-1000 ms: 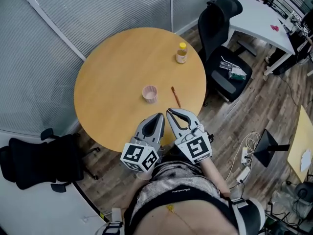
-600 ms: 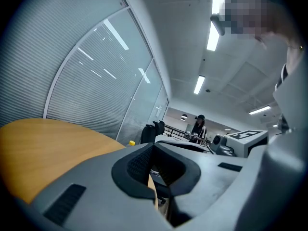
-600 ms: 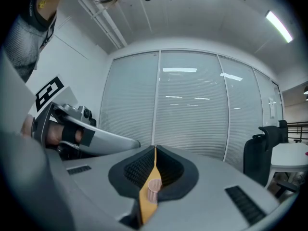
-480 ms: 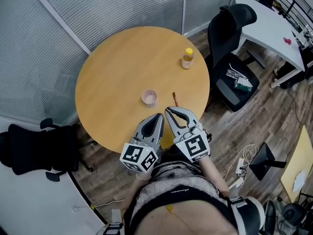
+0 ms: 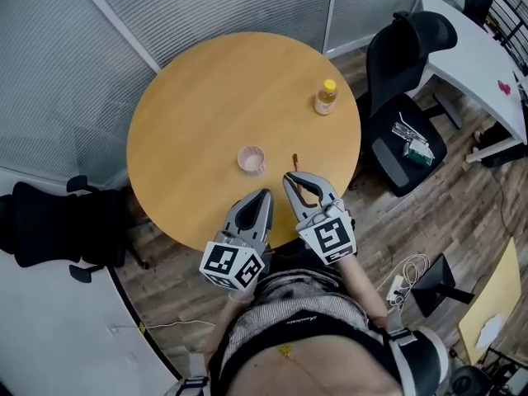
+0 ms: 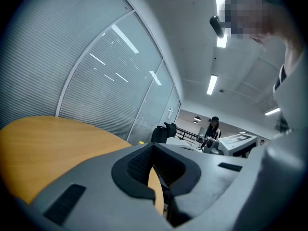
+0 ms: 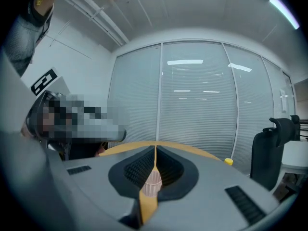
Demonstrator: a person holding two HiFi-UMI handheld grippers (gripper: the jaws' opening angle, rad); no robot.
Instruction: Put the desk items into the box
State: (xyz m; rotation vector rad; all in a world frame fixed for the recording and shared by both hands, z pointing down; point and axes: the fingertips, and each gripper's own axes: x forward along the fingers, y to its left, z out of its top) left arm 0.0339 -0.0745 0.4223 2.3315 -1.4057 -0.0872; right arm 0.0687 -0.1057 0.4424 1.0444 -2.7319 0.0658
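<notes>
Round wooden tabletop [image 5: 198, 114] carries a pink cup [image 5: 252, 159] toward its near edge, a thin brown pen [image 5: 292, 160] just right of the cup, and a yellow-capped bottle [image 5: 327, 97] near the right edge. Left gripper [image 5: 264, 195] and right gripper [image 5: 290, 177] hover at the near edge, fingers pressed together and holding nothing.

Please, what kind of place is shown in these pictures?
Most likely an office, perhaps a meeting corner. A round wooden table stands beside glass partition walls with blinds. A black swivel chair stands next to it, and a white desk is at the far right.
</notes>
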